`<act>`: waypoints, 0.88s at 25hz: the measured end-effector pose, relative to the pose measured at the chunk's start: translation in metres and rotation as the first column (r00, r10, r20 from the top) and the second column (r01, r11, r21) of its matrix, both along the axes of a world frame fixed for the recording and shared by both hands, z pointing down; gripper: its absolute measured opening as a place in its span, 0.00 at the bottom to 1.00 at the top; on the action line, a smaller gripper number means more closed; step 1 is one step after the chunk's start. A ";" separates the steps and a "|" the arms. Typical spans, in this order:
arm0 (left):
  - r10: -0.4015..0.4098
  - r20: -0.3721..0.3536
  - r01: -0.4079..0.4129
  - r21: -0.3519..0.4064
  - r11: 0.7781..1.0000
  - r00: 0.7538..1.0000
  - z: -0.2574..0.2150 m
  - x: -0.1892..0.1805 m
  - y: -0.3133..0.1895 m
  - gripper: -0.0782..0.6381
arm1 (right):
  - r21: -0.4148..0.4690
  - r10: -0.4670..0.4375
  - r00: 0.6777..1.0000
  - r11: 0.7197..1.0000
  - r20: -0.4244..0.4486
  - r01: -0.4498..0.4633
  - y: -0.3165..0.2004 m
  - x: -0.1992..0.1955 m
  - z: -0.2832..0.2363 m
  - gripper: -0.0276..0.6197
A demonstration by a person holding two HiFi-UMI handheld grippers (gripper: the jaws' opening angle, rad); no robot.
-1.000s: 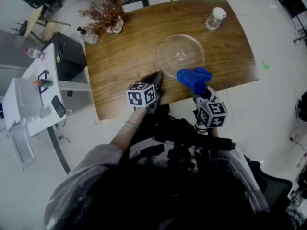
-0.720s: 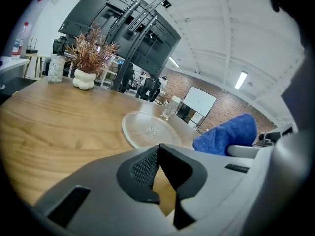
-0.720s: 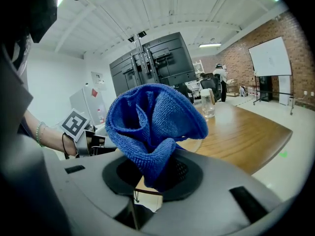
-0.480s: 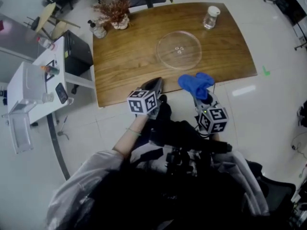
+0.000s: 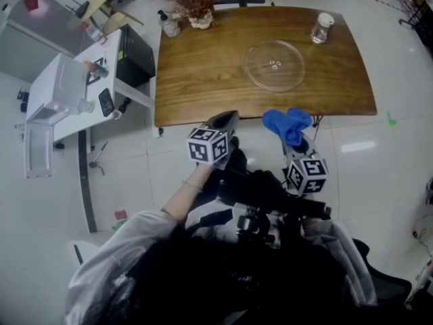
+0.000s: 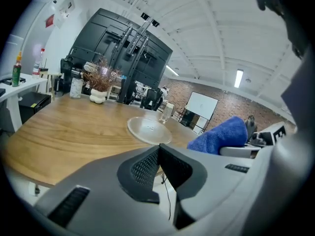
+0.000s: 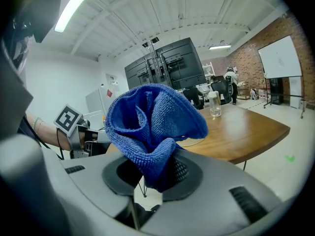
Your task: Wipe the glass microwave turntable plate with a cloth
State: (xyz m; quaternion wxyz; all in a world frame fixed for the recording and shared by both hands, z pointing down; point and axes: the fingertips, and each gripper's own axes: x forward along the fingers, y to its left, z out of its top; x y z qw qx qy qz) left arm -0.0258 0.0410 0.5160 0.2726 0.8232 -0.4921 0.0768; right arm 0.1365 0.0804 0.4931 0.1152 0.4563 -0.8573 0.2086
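The clear glass turntable plate (image 5: 274,65) lies flat on the wooden table (image 5: 203,73), right of its middle; it also shows in the left gripper view as a glass turntable plate (image 6: 149,130). My right gripper (image 5: 296,139) is shut on a bunched blue cloth (image 5: 287,125), held off the table's near edge over the floor; the blue cloth (image 7: 150,122) fills the right gripper view. My left gripper (image 5: 224,119) hovers at the table's near edge, jaws closed together with nothing between them. Both grippers are well short of the plate.
A glass jar (image 5: 322,27) stands at the table's far right corner. A dried-flower vase (image 5: 197,7) and a small bottle (image 5: 169,24) sit at the far left corner. A white side table (image 5: 67,87) and a black cabinet (image 5: 135,54) stand left of the table.
Both grippers have pulled back from the table towards the person; the right one with the cloth is now off the table's edge. The whole view has drawn away from the table.
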 end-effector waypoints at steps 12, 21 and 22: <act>0.116 0.031 -0.117 0.021 0.993 0.993 -0.008 0.020 -0.012 0.12 | 0.008 0.090 0.994 0.996 0.059 -0.090 0.000 0.002 -0.007 0.17; 0.156 0.041 -0.157 0.015 0.987 0.987 -0.009 -0.028 -0.019 0.12 | 0.038 0.068 0.998 0.997 0.016 -0.069 -0.003 -0.059 -0.007 0.17; 0.162 0.040 -0.162 0.013 0.987 0.986 -0.008 -0.033 -0.019 0.12 | 0.041 0.068 0.998 0.997 0.007 -0.068 -0.002 -0.066 -0.006 0.17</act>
